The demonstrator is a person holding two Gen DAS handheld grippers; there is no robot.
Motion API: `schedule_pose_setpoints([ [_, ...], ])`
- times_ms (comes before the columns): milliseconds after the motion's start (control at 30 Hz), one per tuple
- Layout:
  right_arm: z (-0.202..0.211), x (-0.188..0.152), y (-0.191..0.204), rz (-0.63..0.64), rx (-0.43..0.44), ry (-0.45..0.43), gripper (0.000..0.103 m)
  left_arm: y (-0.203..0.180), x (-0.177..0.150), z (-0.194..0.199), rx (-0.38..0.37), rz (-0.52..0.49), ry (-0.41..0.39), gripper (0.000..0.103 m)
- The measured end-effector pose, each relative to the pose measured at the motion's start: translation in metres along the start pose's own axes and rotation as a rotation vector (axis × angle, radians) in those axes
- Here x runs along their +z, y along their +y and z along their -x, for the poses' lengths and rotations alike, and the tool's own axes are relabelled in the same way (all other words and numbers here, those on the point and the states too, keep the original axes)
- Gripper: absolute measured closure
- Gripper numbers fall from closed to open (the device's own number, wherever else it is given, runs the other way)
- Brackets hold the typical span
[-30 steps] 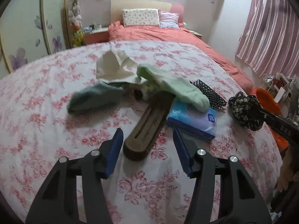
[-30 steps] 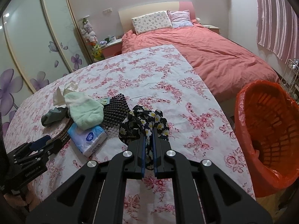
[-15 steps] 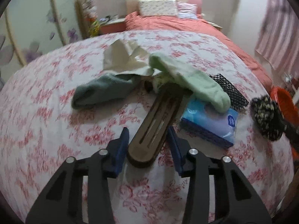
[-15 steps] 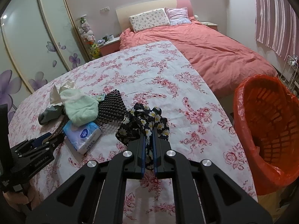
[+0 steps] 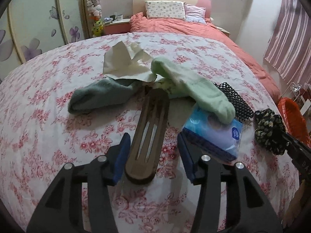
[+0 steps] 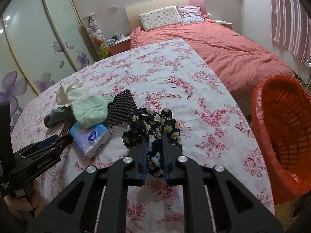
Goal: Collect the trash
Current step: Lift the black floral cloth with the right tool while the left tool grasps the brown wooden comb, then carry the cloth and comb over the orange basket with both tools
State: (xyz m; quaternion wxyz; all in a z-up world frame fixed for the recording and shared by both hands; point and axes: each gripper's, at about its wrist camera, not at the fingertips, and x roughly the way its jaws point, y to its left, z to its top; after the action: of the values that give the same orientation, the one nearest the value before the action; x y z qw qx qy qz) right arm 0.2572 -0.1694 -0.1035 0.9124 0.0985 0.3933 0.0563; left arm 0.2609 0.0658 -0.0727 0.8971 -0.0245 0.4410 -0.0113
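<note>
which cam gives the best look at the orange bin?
Right wrist: the orange bin fills the right side, showing its liner rim, open mouth and basket lattice inside. Left wrist catches only a small orange sliver at the far right edge, past the floral cloth.

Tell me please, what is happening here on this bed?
A person holds two grippers over a floral bedspread. The left gripper straddles a brown slotted tray, jaws opening, not gripping. The right gripper has a black floral cloth between its opening jaws. An orange bin waits to the right.
</note>
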Motion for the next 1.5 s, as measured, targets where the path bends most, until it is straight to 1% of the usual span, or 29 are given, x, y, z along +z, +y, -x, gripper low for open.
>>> schedule_pose_setpoints([
  [67, -0.004, 0.0, 0.001, 0.002, 0.001, 0.013, 0.076, 0.0, 0.0, 0.0, -0.011, 0.0, -0.006, 0.059],
  [233, -0.01, -0.003, 0.004, 0.031, -0.016, 0.026, 0.077, -0.004, -0.002, 0.0, -0.015, -0.022, -0.02, 0.06],
  [333, -0.012, -0.005, 0.006, 0.047, -0.021, 0.031, 0.09, -0.009, -0.002, -0.001, -0.01, -0.039, -0.021, 0.062],
  [367, -0.011, -0.005, 0.005, 0.046, -0.021, 0.026, 0.094, -0.009, -0.001, -0.002, -0.01, -0.038, -0.021, 0.07],
  [433, -0.008, -0.004, 0.004, 0.038, -0.013, 0.014, 0.095, -0.008, 0.0, -0.002, -0.015, -0.03, -0.025, 0.071],
  [600, 0.007, 0.002, -0.003, 0.013, 0.008, -0.026, 0.095, 0.0, 0.0, 0.001, -0.032, -0.015, -0.027, 0.073],
  [700, 0.016, 0.005, -0.006, -0.003, 0.017, -0.049, 0.095, 0.005, -0.001, 0.01, -0.033, -0.012, -0.047, 0.073],
  [1033, 0.04, 0.01, -0.015, -0.036, 0.012, -0.104, 0.095, 0.004, 0.003, 0.036, -0.044, -0.015, -0.091, 0.073],
  [1133, 0.041, 0.009, -0.015, -0.037, 0.009, -0.106, 0.095, 0.001, 0.002, 0.034, -0.042, -0.021, -0.084, 0.073],
  [1233, 0.038, 0.006, -0.015, -0.038, 0.006, -0.093, 0.095, -0.001, -0.002, 0.023, -0.04, -0.024, -0.05, 0.073],
  [1300, 0.034, 0.005, -0.015, -0.041, 0.002, -0.082, 0.095, -0.002, -0.004, 0.014, -0.036, -0.025, -0.027, 0.078],
  [1400, 0.03, 0.002, -0.016, -0.045, -0.002, -0.069, 0.095, -0.001, -0.008, 0.01, -0.031, -0.018, -0.021, 0.075],
  [1500, 0.028, 0.001, -0.017, -0.051, -0.002, -0.061, 0.095, 0.001, -0.012, 0.013, -0.018, -0.027, -0.026, 0.063],
])
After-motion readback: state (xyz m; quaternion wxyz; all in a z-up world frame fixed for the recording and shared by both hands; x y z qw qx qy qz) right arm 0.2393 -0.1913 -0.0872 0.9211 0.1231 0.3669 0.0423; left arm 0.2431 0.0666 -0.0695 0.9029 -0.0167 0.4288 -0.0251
